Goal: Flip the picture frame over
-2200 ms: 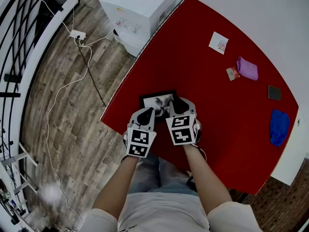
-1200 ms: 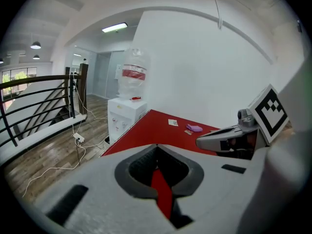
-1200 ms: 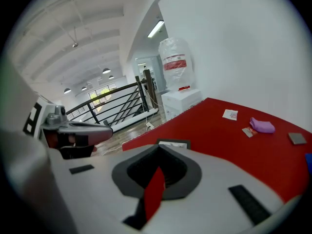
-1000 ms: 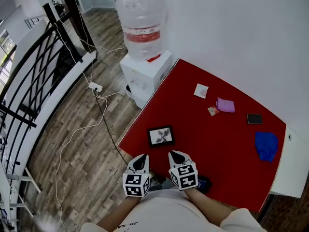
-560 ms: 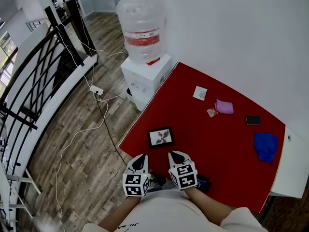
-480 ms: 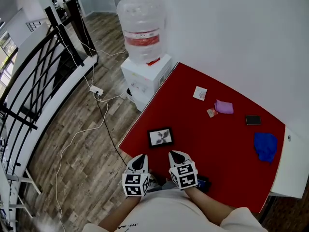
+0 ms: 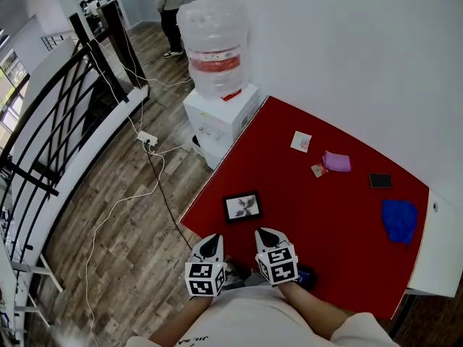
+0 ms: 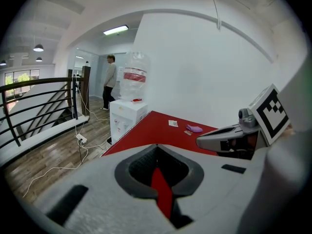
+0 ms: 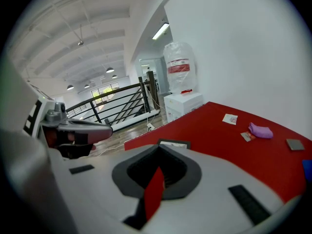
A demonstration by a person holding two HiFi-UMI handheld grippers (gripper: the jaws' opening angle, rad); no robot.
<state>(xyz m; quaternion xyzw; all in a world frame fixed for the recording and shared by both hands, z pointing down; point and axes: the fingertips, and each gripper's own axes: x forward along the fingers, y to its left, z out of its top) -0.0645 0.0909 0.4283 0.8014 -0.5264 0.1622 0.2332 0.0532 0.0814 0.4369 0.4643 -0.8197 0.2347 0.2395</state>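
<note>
While left gripper [image 7: 210, 241] and right gripper [image 7: 265, 234] sit closed, empty, short of the picture frame [image 7: 242, 207] — it lies flat near the table [image 7: 325, 208] edge, so closed tips could shove it off.

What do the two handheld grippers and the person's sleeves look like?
The left gripper and right gripper are light grey shells with dark padded jaw tips. Each carries a white cube with black square markers. The person wears a white short-sleeved shirt.
</note>
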